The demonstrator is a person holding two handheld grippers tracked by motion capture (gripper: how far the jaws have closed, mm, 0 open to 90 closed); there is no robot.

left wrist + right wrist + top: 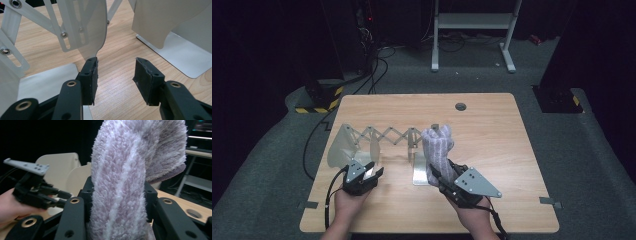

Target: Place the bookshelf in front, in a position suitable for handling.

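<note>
A fuzzy lilac sock with pale stripes (437,146) stands upright over the right end of a white scissor-link rack (387,135) in the middle of the table. My right gripper (440,171) is shut on the sock's lower part; in the right gripper view the sock (120,177) fills the gap between both jaws and folds over at the top. My left gripper (373,173) stands open at the rack's left part. In the left gripper view bare wood lies between the left gripper's (116,72) pads, and the tip of a white foot-shaped plate (93,30) hangs just above one pad (90,72).
Flat metal base plates (182,57) of the rack lie on the wooden table (492,150). A round cable hole (460,106) sits near the far edge. Behind the table are a white stand (472,22) and floor cables (374,70). The other hand's gripper (37,191) is at the left of the right gripper view.
</note>
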